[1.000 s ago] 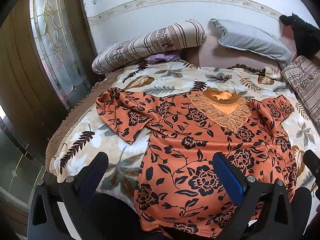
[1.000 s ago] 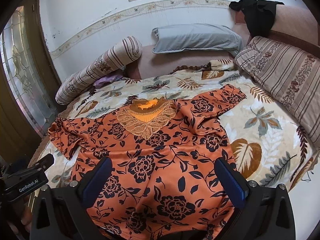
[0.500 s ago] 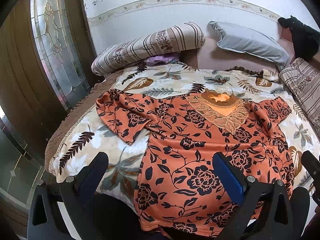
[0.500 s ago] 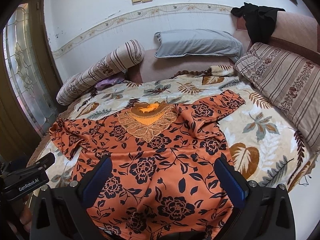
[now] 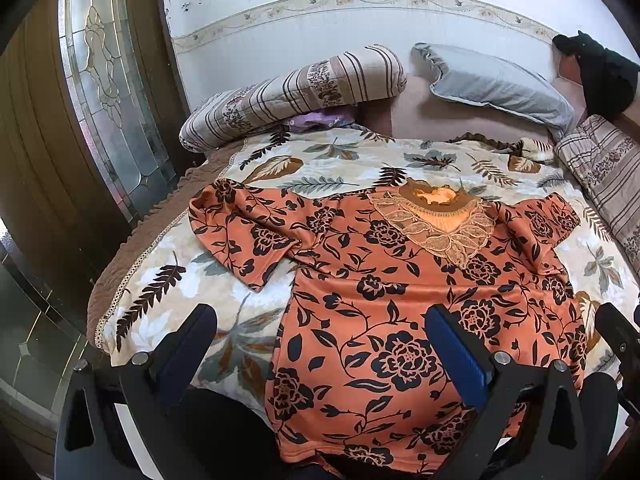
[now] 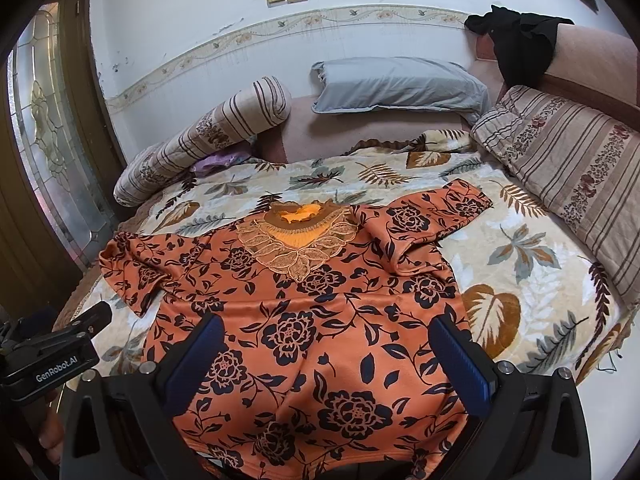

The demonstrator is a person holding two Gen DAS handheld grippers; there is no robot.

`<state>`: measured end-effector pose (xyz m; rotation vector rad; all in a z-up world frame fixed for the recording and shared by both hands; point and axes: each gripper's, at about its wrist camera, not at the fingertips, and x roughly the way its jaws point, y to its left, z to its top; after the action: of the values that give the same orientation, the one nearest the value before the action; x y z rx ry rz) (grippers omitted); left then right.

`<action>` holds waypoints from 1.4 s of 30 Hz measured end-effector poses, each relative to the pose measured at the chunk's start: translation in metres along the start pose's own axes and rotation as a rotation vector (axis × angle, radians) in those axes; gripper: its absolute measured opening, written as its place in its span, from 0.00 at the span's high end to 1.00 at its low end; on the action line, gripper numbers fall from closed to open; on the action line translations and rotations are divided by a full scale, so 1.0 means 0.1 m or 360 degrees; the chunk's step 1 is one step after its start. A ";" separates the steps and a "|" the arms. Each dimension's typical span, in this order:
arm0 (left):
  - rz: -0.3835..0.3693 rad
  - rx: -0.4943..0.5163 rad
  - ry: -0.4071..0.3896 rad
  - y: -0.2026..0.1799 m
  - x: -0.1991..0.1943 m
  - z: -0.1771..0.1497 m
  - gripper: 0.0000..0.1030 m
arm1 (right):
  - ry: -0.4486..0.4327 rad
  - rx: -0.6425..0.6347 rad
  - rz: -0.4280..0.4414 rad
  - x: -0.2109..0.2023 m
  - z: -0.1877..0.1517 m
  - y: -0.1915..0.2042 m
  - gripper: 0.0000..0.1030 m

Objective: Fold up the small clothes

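**Both grippers lift back a little, and the top is not folded yet**

Over the last second both cameras have tipped up a bit. The wall and the pillows now sit lower in both views than before, and the light switches on the wall show more. The orange flowered top (image 5: pixel 404 292) has not moved. It lies flat on the leaf-print blanket (image 5: pixel 168 292) on the bed, with its lace neck (image 5: pixel 436 224) at the far end and its bottom edge hanging over the near edge of the bed. The left sleeve (image 5: pixel 244 236) is spread out to the side. The right sleeve (image 6: pixel 432 216) is bunched up a little near the shoulder. So the top looks laid out and ready, but I think no fold has started.

The left gripper (image 5: pixel 320 352) hovers over the near left part of the top. Its jaws are wide apart and hold nothing. One jaw is over the blanket and the other is over the cloth. I cannot tell if they touch.

The right gripper (image 6: pixel 332 356) hovers over the near middle of the top. Its jaws are wide apart too, with nothing between them but the cloth below.

A striped bolster (image 5: pixel 296 92) and a grey pillow (image 5: pixel 496 84) lie at the far end of the bed, well away from the top.
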<state>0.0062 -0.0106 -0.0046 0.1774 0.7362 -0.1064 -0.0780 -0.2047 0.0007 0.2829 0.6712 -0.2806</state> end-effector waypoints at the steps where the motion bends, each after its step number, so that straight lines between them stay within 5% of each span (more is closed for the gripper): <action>1: -0.0001 -0.0001 0.0002 0.00 0.00 0.00 0.00 | 0.0000 -0.0001 -0.0001 0.00 0.00 0.00 0.00; 42: -0.0004 -0.0025 0.0085 0.10 0.26 -0.06 0.00 | 0.0091 -0.0017 -0.0009 0.20 -0.08 0.10 0.00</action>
<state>0.0232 -0.0002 -0.0255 0.1651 0.7904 -0.0985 -0.0642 -0.1961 -0.0160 0.2796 0.7301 -0.2751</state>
